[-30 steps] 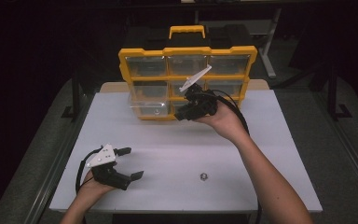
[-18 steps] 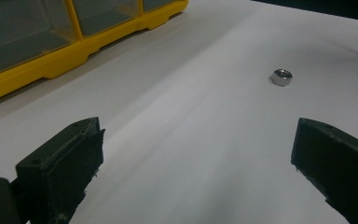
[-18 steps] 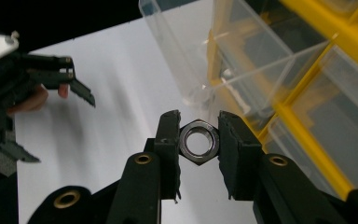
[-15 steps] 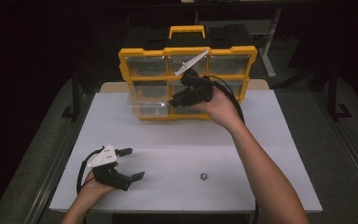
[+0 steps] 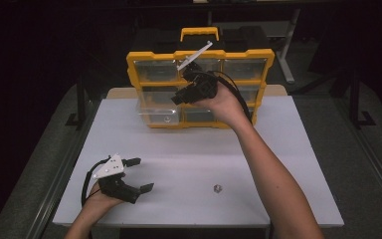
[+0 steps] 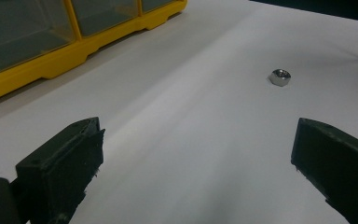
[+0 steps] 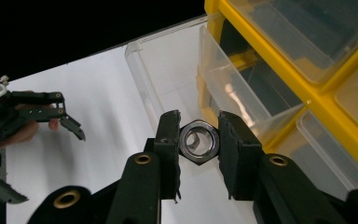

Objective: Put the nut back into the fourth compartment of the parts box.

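Note:
My right gripper (image 5: pixel 178 97) is raised in front of the yellow organizer (image 5: pixel 199 55), above its pulled-out clear drawer (image 5: pixel 161 115). It is shut on a steel hex nut (image 7: pixel 208 145), pinched flat-to-flat between the pads, with the drawer (image 7: pixel 168 70) just beyond. My left gripper (image 5: pixel 142 174) rests on the white table (image 5: pixel 278 149) near the front left, jaws wide open and nothing between them (image 6: pixel 196 149). A second hex nut (image 5: pixel 218 188) lies loose on the table to its right, also visible ahead of the left jaws (image 6: pixel 279 77).
The organizer stands tilted up at the table's back edge with several clear drawers and a yellow handle (image 5: pixel 199 34). One small item lies in the open drawer. A dark floor and table legs surround the table.
My right gripper, still holding the nut, has risen and drifted left across the organizer's front toward the open drawer. The left gripper and the loose nut have stayed put.

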`<state>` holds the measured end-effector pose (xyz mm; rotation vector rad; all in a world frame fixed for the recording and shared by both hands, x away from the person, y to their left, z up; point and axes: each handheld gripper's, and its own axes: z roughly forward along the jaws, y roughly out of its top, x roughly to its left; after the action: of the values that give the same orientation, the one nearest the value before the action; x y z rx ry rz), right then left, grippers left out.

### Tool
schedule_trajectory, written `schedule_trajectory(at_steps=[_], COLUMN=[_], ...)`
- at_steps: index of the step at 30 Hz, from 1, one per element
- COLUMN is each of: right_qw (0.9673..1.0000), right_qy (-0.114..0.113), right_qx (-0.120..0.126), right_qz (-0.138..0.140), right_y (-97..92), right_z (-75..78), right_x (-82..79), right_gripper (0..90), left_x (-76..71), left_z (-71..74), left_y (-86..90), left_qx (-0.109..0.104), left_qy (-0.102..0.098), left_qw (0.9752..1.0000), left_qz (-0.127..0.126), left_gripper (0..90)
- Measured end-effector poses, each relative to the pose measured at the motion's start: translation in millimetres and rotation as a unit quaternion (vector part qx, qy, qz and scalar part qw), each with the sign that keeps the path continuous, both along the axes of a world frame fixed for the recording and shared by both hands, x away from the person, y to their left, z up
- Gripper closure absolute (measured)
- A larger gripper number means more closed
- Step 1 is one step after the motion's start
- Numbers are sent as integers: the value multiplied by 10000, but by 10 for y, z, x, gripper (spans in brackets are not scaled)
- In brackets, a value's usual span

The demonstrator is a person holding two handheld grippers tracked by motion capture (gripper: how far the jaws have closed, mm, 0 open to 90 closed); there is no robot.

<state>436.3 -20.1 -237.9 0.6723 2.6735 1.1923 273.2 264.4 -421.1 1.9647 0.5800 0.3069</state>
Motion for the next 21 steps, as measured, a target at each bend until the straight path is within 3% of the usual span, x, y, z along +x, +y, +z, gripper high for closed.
schedule_trajectory(at_steps=[2,6,7,12,15,21], right_qw=[10000,10000,10000,9999,9998,9995], right_qy=[15,-58,37,59,-90,-33], right_qx=[2,-4,4,-89,-172,-301], right_qz=[-18,46,-11,-14,69,19], right_y=[30,82,109,197,235,312], right_z=[-7,-45,-44,-68,-96,-156], right_x=[22,88,87,133,183,234], right_gripper=[692,691,691,691,690,688], left_x=[-5,2,3,-3,-1,-1], left_z=[-2,5,3,3,4,8], left_y=[-8,3,2,-3,1,1], left_qx=[-80,-3,-2,-6,0,-4], left_qy=[16,-33,-31,9,-3,-18], left_qw=[10000,10000,10000,10000,10000,10000], left_qz=[20,-18,-18,-21,-25,-36], left_gripper=[19,20,20,20,20,20])
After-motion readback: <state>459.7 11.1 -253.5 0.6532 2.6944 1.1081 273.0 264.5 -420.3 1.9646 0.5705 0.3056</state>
